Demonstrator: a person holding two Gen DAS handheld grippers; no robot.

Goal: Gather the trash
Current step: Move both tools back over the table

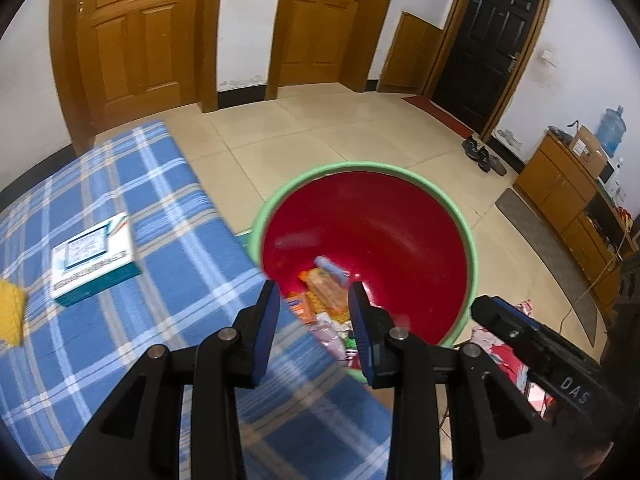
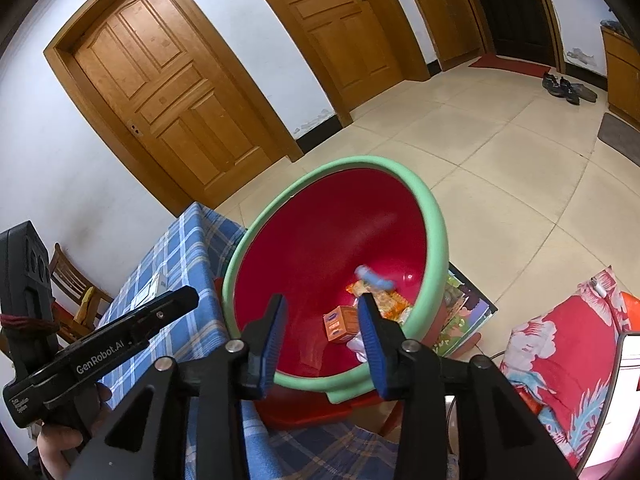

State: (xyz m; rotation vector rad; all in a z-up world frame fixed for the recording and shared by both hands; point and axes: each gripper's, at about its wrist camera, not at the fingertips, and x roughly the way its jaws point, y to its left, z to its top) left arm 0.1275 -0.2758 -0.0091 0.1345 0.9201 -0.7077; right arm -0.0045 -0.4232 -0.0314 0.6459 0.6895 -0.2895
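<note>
Beside the bench, at its edge: a red basin (image 1: 372, 216) with a green rim stands lower than the cloth, tilted so its inside faces both cameras.
Basin contents: an orange carton (image 2: 340, 323), orange snack wrappers (image 1: 326, 292), a pale pink wrapper (image 1: 330, 334) and a small blue piece (image 2: 374, 278), blurred in both views, lying on or just over the heap.
Left gripper (image 1: 314, 312): jaws spread apart, nothing between the blue pads; they point down over the near rim of the basin, with the trash showing through the gap.
Right gripper (image 2: 322, 324): jaws spread apart and empty, aimed into the basin; the orange carton shows between them but lies deeper, untouched.
Bench (image 1: 120, 208): covered by a blue plaid cloth.
Teal-and-white box (image 1: 94, 258): flat on the cloth, well to the left of the basin.
Yellow object (image 1: 12, 310): at the left edge of the cloth, cut off by the frame; what it is cannot be told.
Floor: pale tiles, a picture book (image 2: 466, 312) lying beside the basin.
Far side: two wooden doors (image 1: 132, 40) and a dark door (image 1: 488, 44).
</note>
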